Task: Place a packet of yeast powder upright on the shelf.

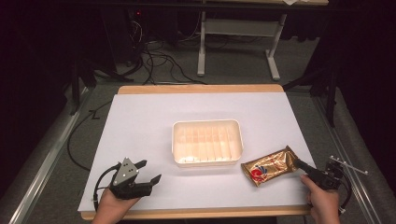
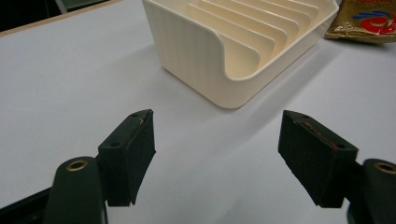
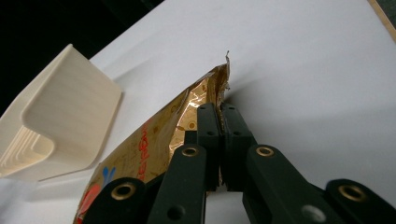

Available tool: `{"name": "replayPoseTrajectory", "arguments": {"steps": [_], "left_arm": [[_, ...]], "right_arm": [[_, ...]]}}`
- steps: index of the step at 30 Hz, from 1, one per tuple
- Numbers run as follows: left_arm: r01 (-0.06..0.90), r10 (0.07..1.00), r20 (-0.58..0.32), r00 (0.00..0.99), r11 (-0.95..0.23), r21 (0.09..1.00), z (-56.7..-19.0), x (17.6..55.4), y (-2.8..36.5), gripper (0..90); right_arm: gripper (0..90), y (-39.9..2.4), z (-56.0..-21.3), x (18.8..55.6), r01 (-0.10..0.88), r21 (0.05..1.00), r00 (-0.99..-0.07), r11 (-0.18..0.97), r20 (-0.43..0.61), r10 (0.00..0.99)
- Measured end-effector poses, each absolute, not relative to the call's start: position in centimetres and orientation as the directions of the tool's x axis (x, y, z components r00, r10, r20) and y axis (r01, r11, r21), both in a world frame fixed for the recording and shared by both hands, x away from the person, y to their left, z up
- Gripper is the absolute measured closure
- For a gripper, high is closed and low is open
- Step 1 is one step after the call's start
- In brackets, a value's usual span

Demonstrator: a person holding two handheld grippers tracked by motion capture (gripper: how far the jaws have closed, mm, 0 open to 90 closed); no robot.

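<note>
Gold foil packet on the white bench, seen from the high view: glossy, crinkled, oblong, lying at a slant near the front right, with a red round mark and a touch of blue print toward its nearer end. Sits just beside the front right corner of a cream plastic tray, apart from it by a narrow gap. Right claw pinched on the packet's far right end seam, held by a hand coming in from the bottom edge. Left claw near the front left of the bench, jaws spread wide, nothing between them, held in the other hand, well apart from tray and packet. From the left gripper view: left claw agape over bare white bench, dark pads facing each other; ribbed tray just ahead, rounded corner toward the camera, raised ridges inside; corner of the packet behind it at upper right, gold with red and blue print. From the right gripper view: right claw clamped shut on the packet, foil edge crumpled and jagged above the jaws, gold surface shiny with small printed dots, red lettering and blue strokes lower down; tray just left of it.
</note>
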State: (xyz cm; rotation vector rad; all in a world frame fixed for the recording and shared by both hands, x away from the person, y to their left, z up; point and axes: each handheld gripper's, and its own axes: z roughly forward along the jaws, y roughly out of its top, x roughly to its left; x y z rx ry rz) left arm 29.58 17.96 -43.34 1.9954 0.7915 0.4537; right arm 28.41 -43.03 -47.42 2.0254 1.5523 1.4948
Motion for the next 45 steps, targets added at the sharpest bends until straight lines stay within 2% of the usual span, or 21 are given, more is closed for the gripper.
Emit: {"name": "replayPoseTrajectory", "arguments": {"steps": [27,38,45], "left_arm": [[0.347,0.677,0.018,0.736,-0.4,0.848,-43.5,29.6,17.8,27.6],[0.348,0.673,0.021,0.739,-0.408,0.844,-43.5,29.6,17.7,27.6],[0.348,0.673,0.022,0.74,-0.411,0.842,-43.6,29.6,17.7,27.5]], "right_arm": [[90.0,-40.0,-42.7,27.3,0.479,0.806,-0.249,-0.349,0.506,0.826],[90.0,-38.5,-40.9,26.9,0.429,0.841,-0.31,-0.331,0.481,0.82],[90.0,-37.5,-39.5,26.6,0.378,0.881,-0.337,-0.284,0.416,0.845]]}}
